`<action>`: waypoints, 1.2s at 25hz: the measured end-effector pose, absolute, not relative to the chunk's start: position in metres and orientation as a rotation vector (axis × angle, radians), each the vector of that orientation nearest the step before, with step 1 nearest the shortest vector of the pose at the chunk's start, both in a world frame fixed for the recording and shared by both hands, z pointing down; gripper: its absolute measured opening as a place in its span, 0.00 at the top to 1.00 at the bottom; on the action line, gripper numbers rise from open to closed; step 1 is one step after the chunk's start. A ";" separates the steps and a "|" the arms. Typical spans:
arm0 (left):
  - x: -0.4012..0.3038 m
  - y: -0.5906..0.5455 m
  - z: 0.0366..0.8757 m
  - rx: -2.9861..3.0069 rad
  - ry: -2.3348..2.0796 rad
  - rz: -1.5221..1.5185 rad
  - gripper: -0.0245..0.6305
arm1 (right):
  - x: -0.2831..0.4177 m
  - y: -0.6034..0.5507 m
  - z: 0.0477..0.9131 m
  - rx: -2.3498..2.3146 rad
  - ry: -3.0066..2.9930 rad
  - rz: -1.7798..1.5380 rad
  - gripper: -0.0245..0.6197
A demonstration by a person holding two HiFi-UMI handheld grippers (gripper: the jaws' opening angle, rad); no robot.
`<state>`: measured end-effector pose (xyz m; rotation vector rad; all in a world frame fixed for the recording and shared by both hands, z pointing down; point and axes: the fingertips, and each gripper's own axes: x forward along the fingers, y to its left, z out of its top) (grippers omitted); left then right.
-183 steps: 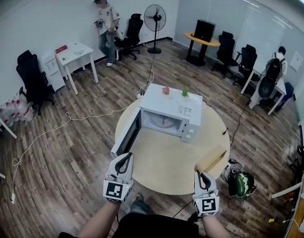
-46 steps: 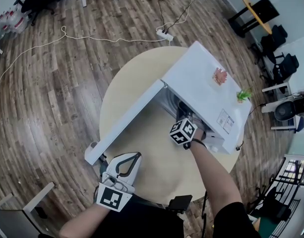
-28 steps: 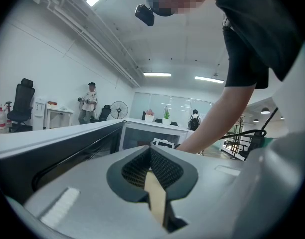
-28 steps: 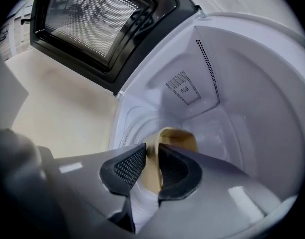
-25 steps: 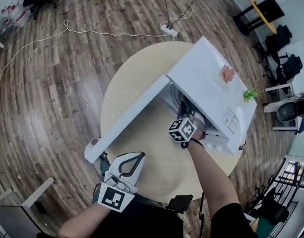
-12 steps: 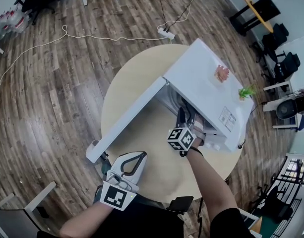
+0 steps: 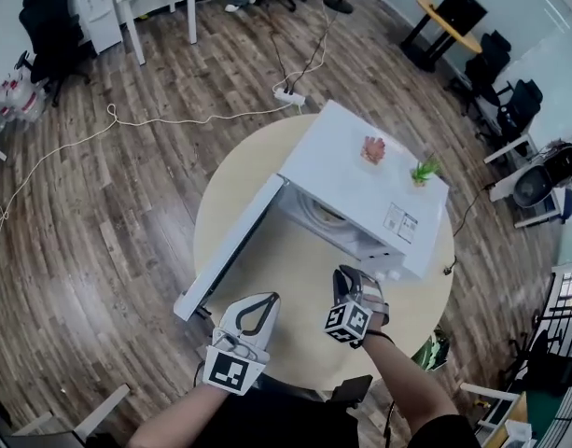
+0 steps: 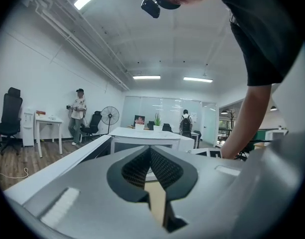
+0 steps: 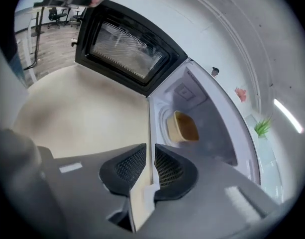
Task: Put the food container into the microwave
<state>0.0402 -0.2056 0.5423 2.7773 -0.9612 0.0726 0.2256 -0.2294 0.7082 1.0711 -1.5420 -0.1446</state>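
The right tool (image 7: 349,278) is clenched down to a thin slit and grips nothing. It hangs over the bench (image 7: 295,273) just in front of the open mouth of the microwave (image 7: 365,180), apart from it. Straight ahead of its tips, deep in the microwave's cavity, sits the food container (image 9: 184,127). It is a tan tub with rounded corners, resting on the microwave's turntable, and no tool touches it.

The door (image 7: 231,250) of the microwave stands swung wide open on its hinge at the left side of the mouth. Its dark window faces the right tool. Its long edge runs from the microwave's front left corner out toward the person, and its free end reaches about to the bench's rim.

The left tool (image 7: 263,301) is also clenched and empty, its tips meeting. It is held low, near the free end of the microwave's door and farther from the mouth than the right tool.

The container looks to be in place, so shutting the door is probably what remains. The door lies to the left of both tools, and the left tool is the nearer to its free end, so it seems better placed to swing the door toward the microwave.
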 end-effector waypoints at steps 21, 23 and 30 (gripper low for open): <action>0.084 -0.167 0.441 3.035 -0.730 0.033 0.96 | 0.141 -0.057 0.548 1.162 -2.011 0.092 0.91; 0.084 -0.164 0.429 3.048 -0.728 0.013 0.96 | 0.128 -0.058 0.509 1.272 -2.129 0.062 0.91; 0.081 -0.166 0.387 3.085 -0.748 -0.054 0.96 | 0.152 -0.071 0.380 1.835 -2.337 -0.027 0.93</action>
